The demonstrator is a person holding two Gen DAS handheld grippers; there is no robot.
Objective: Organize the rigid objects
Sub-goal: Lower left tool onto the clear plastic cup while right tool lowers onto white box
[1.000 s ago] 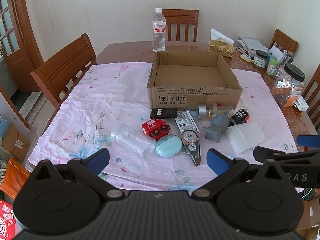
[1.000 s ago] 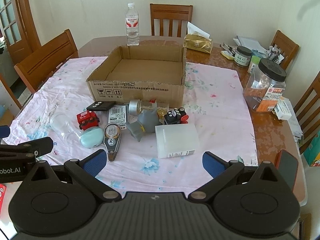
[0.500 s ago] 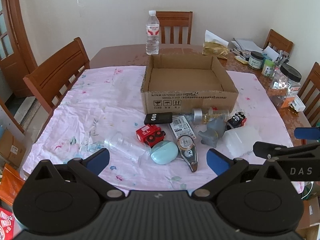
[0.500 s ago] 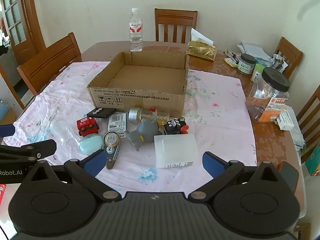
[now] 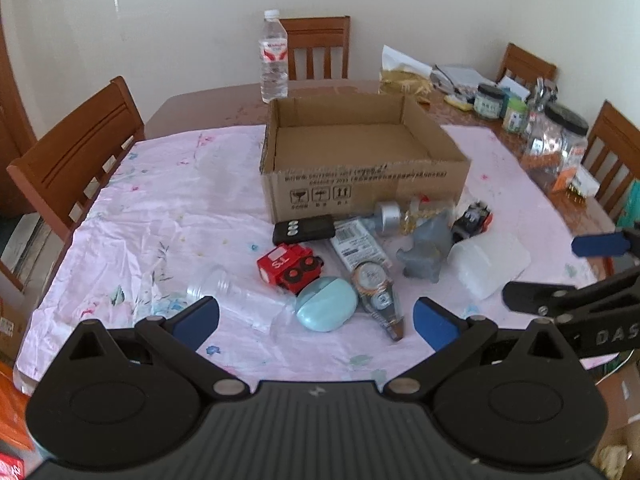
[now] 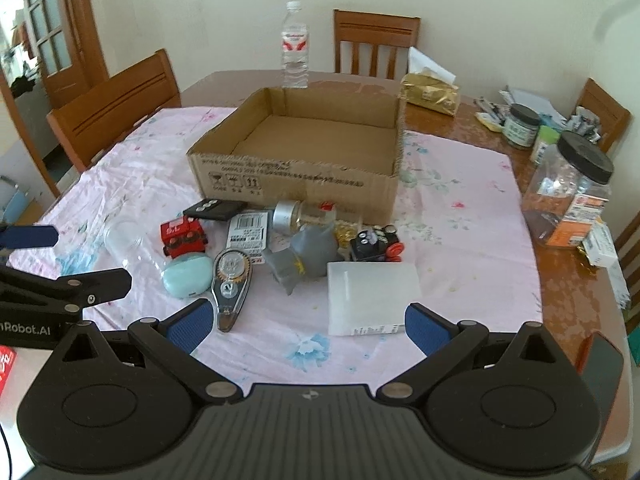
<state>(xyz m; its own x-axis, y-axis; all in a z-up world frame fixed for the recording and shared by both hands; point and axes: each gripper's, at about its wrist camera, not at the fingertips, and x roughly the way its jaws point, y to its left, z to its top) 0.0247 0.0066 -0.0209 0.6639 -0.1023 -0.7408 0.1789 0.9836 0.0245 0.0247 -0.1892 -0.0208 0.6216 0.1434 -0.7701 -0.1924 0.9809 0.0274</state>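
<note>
Both grippers hover over the near edge of the surface (image 6: 472, 92), jaws wide and holding nothing. The left gripper (image 5: 316, 320) faces the left part of a heap of small things; the right gripper (image 6: 306, 322) faces the right part.

A pink cloth (image 6: 460, 216) covers most of the surface. The box (image 6: 296, 184), open and empty, sits around the middle of the cloth. The heap lies on the cloth between the box and the near edge.

Just in front of the box lie a black remote (image 6: 214, 209), a barcoded packet (image 6: 247, 229) and a glass bottle (image 6: 304, 216) on its side with a silver cap. Nearer, from left to right, lie a clear cup (image 6: 124, 240) on its side, a red toy truck (image 6: 184, 236), a grey figure (image 6: 306, 256) and a black toy car (image 6: 374, 243). Closest to the near edge are a pale blue case (image 6: 188, 278) touching the truck, a tape dispenser (image 6: 230, 284) just beside it, and a frosted box (image 6: 374, 296) in front of the car.

A water bottle (image 6: 295, 52) stands upright behind the box toward the far edge. A gold pack (image 6: 430, 92) sits near the far right corner, and a big jar (image 6: 568, 192) with a black lid stands along the right edge.
</note>
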